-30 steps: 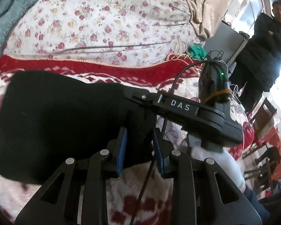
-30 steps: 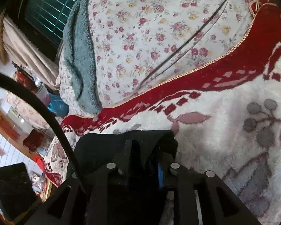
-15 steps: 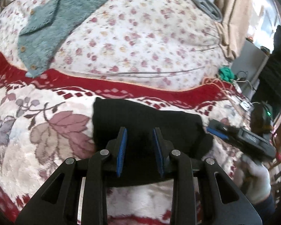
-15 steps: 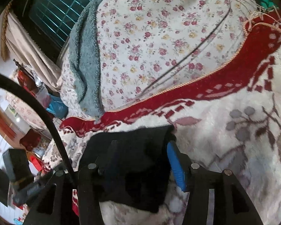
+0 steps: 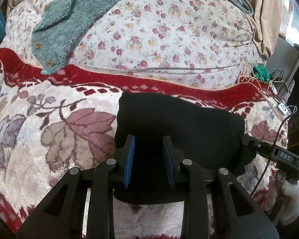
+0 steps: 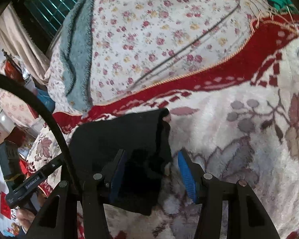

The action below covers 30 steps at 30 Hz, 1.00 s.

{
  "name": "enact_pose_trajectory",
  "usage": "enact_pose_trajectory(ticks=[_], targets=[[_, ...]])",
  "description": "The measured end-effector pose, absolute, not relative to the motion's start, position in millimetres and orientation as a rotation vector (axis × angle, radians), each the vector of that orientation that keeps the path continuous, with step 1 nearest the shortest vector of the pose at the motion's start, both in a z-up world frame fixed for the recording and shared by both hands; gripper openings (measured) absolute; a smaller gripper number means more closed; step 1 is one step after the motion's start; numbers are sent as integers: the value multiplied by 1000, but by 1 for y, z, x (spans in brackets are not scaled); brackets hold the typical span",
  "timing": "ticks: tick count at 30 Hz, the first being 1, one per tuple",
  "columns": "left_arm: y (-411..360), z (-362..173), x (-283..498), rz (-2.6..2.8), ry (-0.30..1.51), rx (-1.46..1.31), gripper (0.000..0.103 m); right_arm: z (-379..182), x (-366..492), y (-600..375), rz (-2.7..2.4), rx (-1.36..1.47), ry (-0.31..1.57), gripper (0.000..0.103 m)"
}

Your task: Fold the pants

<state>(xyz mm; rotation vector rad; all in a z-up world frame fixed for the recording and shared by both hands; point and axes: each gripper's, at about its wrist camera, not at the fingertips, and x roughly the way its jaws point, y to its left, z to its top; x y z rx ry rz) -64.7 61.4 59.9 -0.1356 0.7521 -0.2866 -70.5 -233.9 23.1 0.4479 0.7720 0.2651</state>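
Two grippers: both hang over one folded bundle on the bed.
Pants (image 5: 175, 123): a black, compact, roughly rectangular packet lying flat on the plush blanket (image 5: 49, 139), just in front of its red border; also seen in the right wrist view (image 6: 117, 139).
Left gripper (image 5: 149, 159): jaws part-way apart over the near edge of the bundle; the blue pads do not visibly press any cloth, so it reads as open.
Right gripper (image 6: 149, 171): jaws have just been opening and stand wide; the bundle's corner lies between them, one pad against blanket pile, nothing clamped.
Handling, judged: soft, light, limp knit; layers likely to slide or spring open if dragged. Best taken by a folded edge or corner, all layers pinched together.
Fabric: matte, dense black, thick rounded folds; one corner curls up slightly.
Blanket: deep fluffy pile, cream with leaf pattern, likely to grip the cloth.
Behind: floral quilt (image 5: 169, 29) and a teal fleece garment (image 5: 69, 20), well apart from the pants.
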Motion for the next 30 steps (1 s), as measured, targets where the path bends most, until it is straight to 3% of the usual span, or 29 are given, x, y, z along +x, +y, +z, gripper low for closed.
enact_pose_trajectory(ticks=[18, 24, 26, 27, 28, 30], targets=[[63, 54, -62, -284, 762, -151, 28, 35, -80, -232, 279, 465, 730, 56], [67, 60, -67, -265, 767, -147, 28, 36, -81, -229, 298, 487, 733, 64], [73, 64, -68, -266, 766, -158, 28, 35, -81, -228, 303, 488, 735, 71], [78, 66, -69, -272, 762, -172, 34, 35, -80, -227, 310, 486, 736, 75], [83, 68, -69, -279, 756, -191, 57, 34, -79, -226, 313, 485, 738, 81], [97, 71, -70, -297, 732, -258, 74, 31, -77, -226, 321, 491, 748, 81]])
